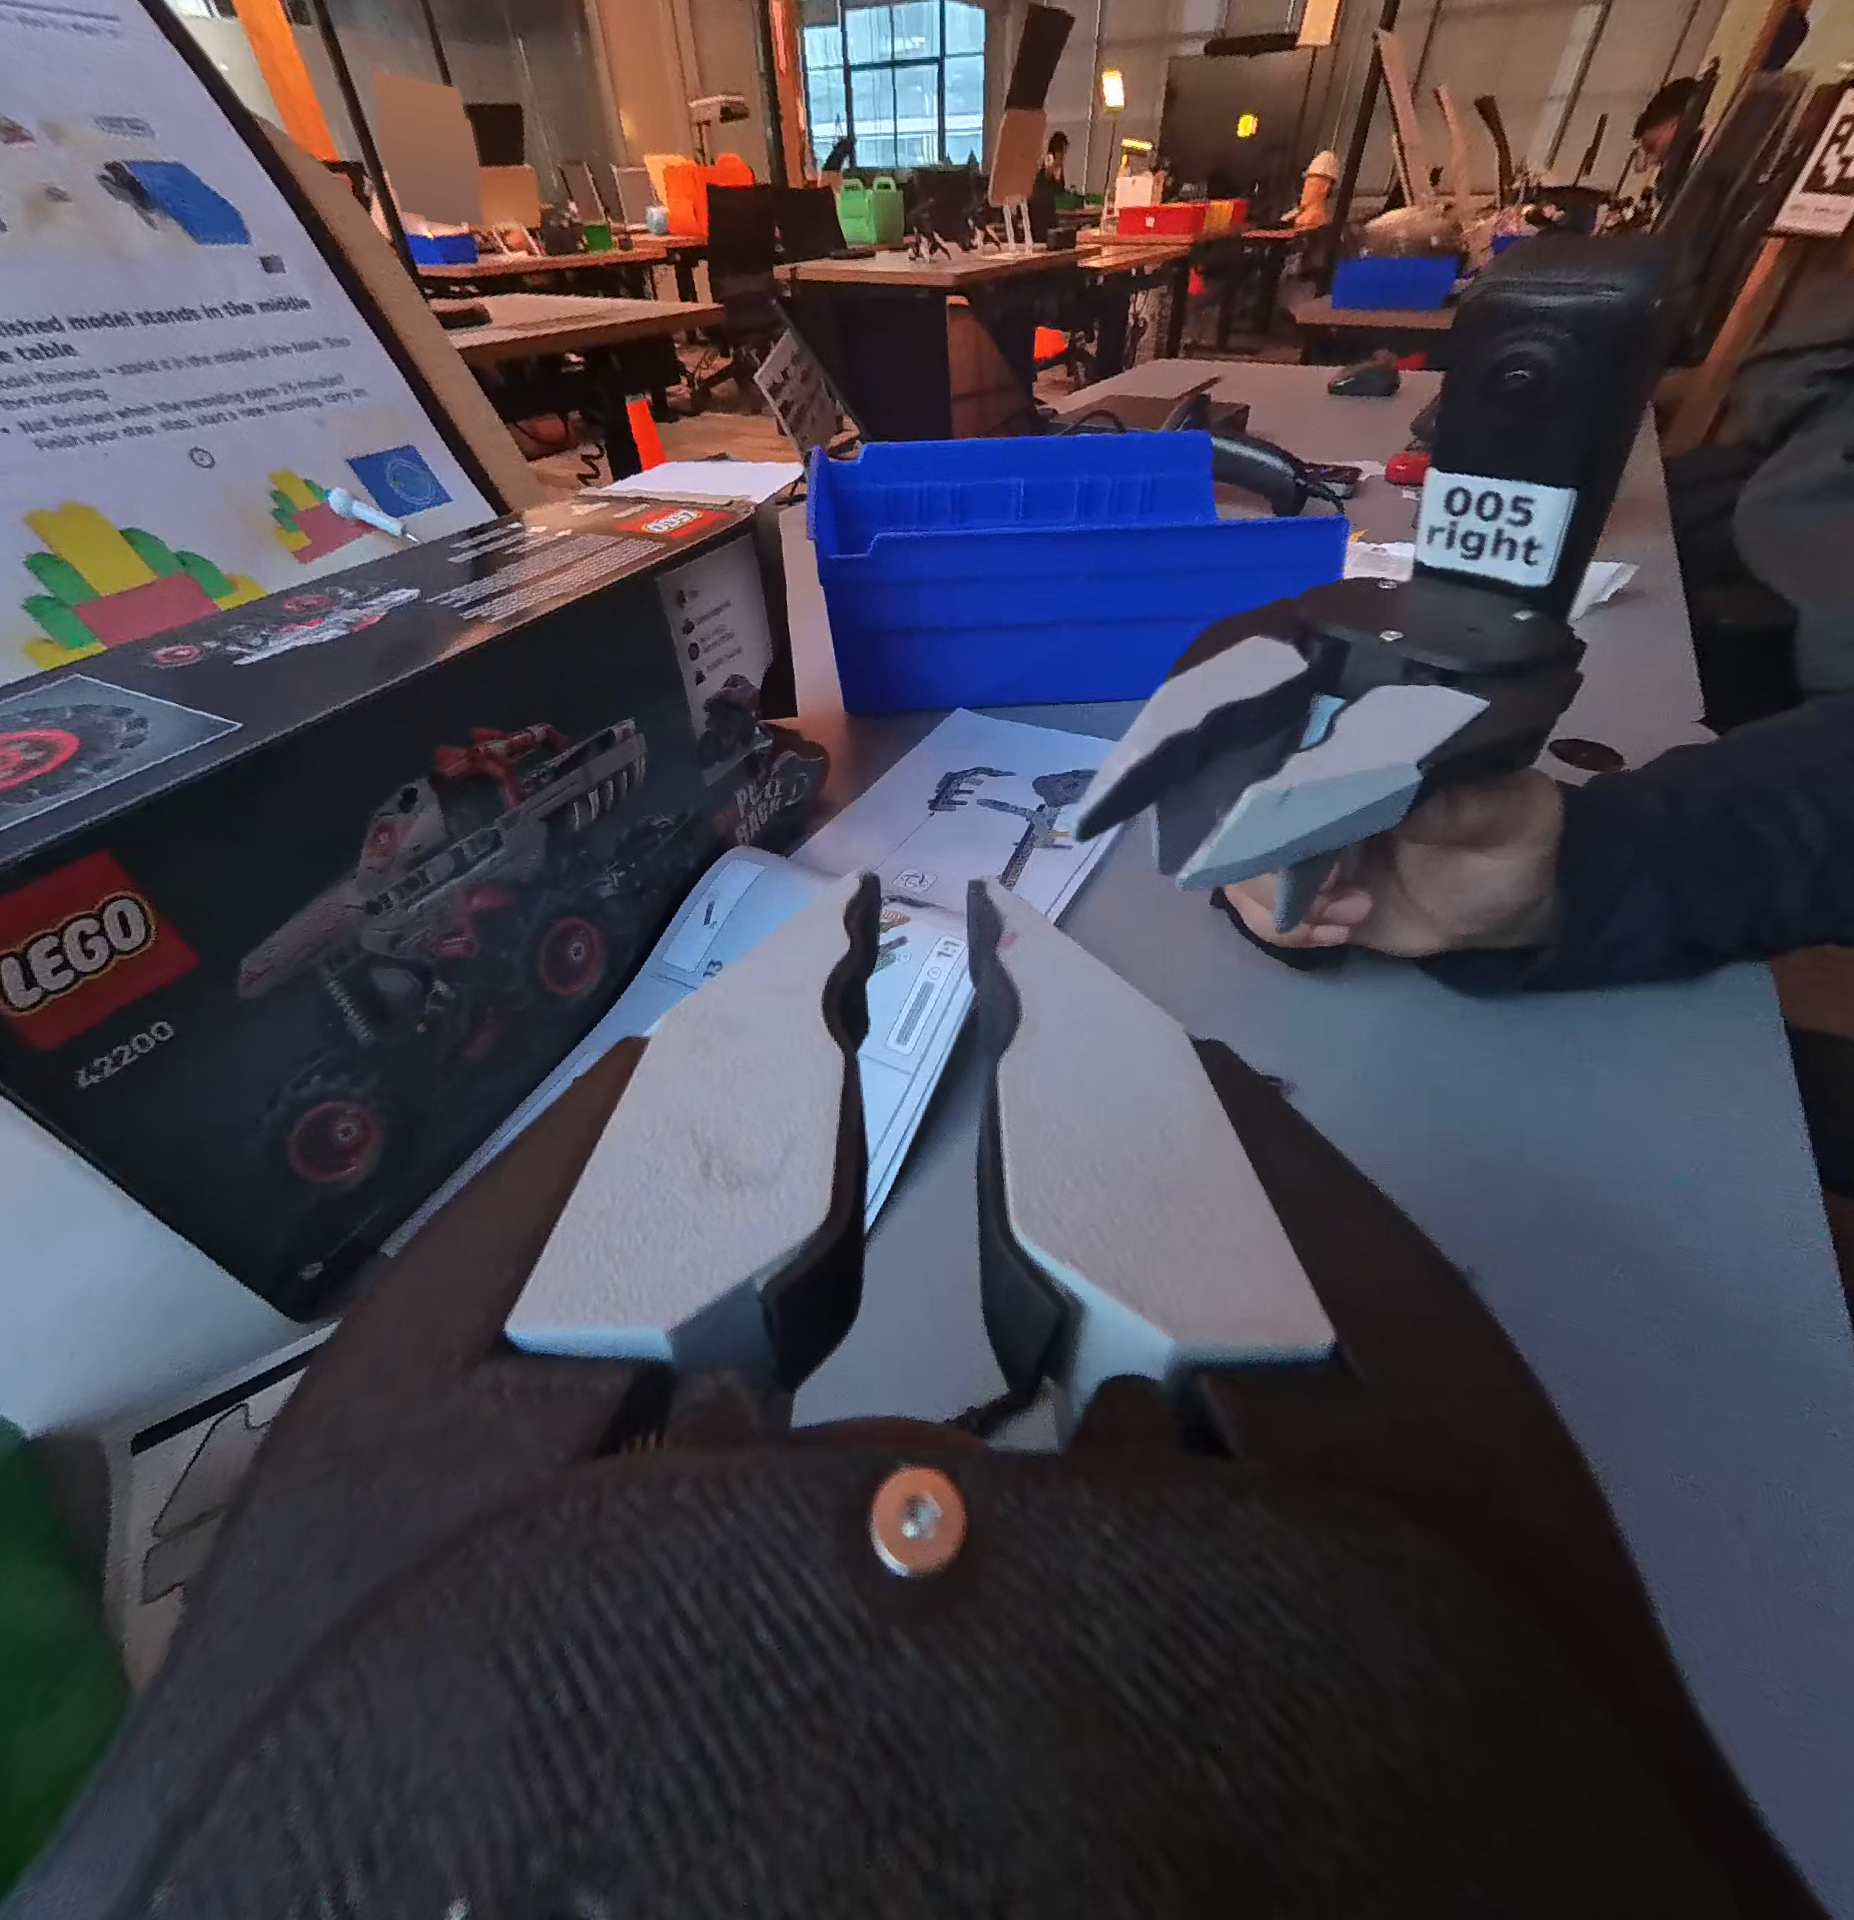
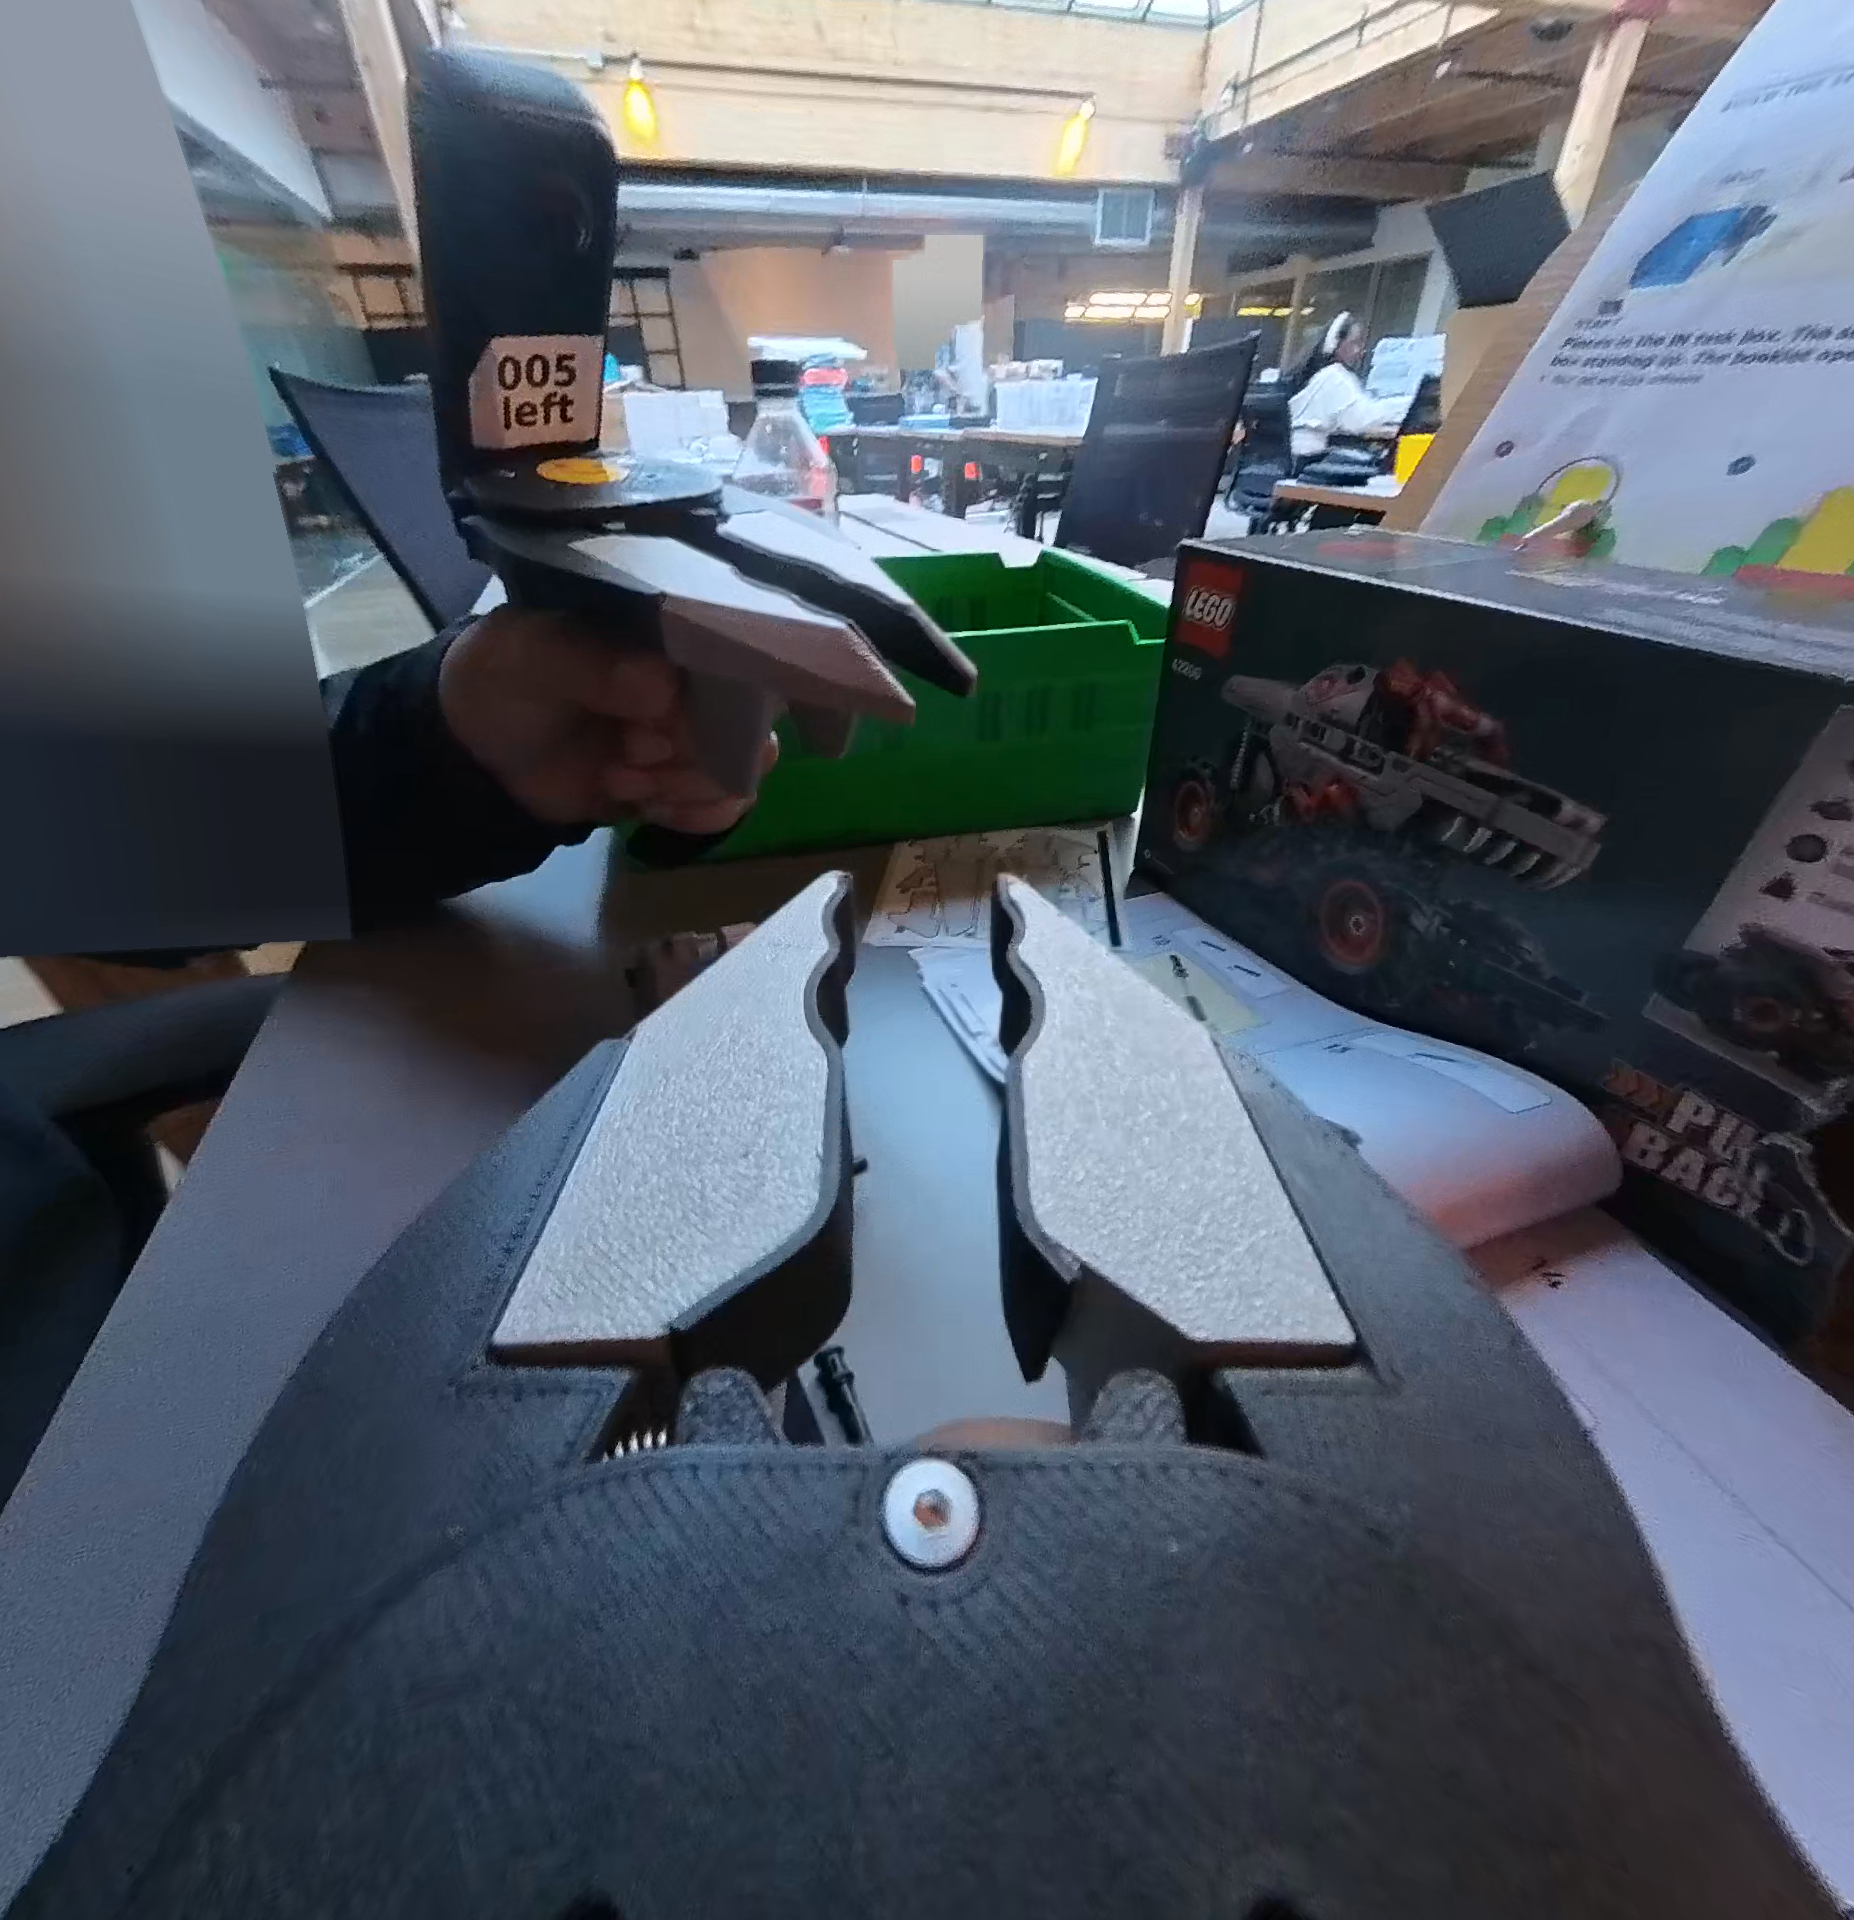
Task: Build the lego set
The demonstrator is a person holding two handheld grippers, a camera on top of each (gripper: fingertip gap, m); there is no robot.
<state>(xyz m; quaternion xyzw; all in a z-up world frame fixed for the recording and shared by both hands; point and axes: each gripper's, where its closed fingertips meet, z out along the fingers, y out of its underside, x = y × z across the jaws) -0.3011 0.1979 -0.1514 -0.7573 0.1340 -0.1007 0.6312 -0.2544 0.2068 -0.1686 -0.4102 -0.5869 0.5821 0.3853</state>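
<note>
The black set box point(image 1: 331, 883) with a monster truck picture stands on the grey table point(image 1: 1422, 1143); it also shows in the right wrist view point(image 2: 1474, 810). The open instruction booklet point(image 1: 902, 966) lies in front of it and also shows in the right wrist view point(image 2: 1422, 1101). My left gripper point(image 1: 923, 902) is open and empty above the booklet. My right gripper point(image 2: 921, 899) is open and empty above the table. A small black pin point(image 2: 835, 1392) lies on the table under it. Each gripper shows in the other's view, the right point(image 1: 1136, 857) and the left point(image 2: 938, 698).
A blue bin point(image 1: 1058, 582) stands behind the booklet. A green bin point(image 2: 1006, 707) stands beyond the left gripper. A printed sheet with outline drawings point(image 2: 964, 883) lies by it. A white instruction board point(image 1: 175, 364) leans behind the box. A plastic bottle point(image 2: 788, 457) stands farther back. Spacing between my two grippers at the tips: around 6 cm.
</note>
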